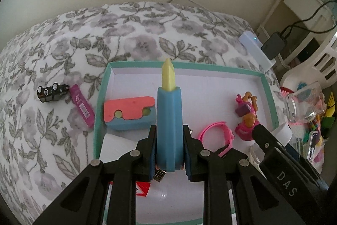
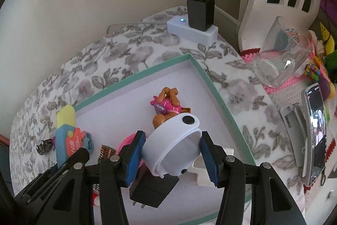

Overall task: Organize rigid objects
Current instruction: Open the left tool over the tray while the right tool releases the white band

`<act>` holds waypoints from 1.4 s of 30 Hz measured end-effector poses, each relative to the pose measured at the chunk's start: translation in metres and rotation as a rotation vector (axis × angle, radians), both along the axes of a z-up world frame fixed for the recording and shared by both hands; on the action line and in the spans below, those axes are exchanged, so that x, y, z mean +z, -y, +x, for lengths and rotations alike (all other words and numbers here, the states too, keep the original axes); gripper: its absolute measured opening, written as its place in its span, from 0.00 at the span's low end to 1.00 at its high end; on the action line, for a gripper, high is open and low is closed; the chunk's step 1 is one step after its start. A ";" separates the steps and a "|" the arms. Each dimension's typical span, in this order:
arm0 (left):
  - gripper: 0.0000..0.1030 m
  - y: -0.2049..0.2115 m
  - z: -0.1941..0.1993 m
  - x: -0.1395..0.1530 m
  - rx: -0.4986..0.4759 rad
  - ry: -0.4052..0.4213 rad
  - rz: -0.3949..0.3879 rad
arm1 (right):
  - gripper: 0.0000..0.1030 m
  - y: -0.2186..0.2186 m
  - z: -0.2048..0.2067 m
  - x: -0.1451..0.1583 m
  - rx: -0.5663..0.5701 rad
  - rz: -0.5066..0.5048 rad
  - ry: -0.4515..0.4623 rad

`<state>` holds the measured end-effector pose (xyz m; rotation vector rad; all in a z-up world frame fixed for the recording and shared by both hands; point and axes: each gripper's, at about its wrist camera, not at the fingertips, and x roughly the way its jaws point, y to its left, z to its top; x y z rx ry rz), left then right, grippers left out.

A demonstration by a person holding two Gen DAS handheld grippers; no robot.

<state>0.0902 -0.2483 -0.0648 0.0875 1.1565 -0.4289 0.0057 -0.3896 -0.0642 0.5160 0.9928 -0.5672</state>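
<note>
Both tongs hang over the teal-rimmed tray (image 1: 267, 102) on the flowered bedspread (image 1: 52, 52). Left gripper (image 1: 169, 149) has its blue pads squeezed tight on the sides of a tall blue foam block (image 1: 169, 119) with a yellow tip, held upright above the tray floor. Right gripper (image 2: 172, 153) stands about half open, with a white snap band (image 2: 174, 140) curled into a ring between its fingers; the left pad touches it, and I cannot tell whether the right one presses.

Inside the tray, a coral and blue foam block (image 1: 128, 112) lies to the left of the held one, a black plug adapter (image 2: 152, 189) sits under the white band, a pink bracelet (image 1: 217, 132) lies near the middle, and a pink puppy figure (image 2: 167, 108) lies toward the far right corner.

Off the tray on the left, a magenta tube (image 1: 82, 108) lies just beside a small black toy car (image 1: 51, 91)
</note>
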 end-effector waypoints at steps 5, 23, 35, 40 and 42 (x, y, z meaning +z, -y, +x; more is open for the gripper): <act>0.22 0.001 0.001 -0.010 0.002 -0.030 0.011 | 0.55 -0.001 0.003 -0.010 0.012 0.008 -0.030; 0.27 -0.004 0.004 -0.012 0.014 -0.056 -0.001 | 0.61 -0.006 0.006 -0.008 0.035 0.002 -0.037; 0.51 -0.017 0.000 0.022 0.035 -0.020 -0.065 | 0.61 -0.011 -0.003 0.038 0.032 -0.092 0.036; 0.67 -0.033 0.001 0.042 0.080 0.024 -0.084 | 0.63 -0.016 -0.011 0.064 0.025 -0.145 0.082; 0.68 -0.040 0.002 0.046 0.099 0.034 -0.090 | 0.64 -0.018 -0.013 0.071 0.027 -0.158 0.095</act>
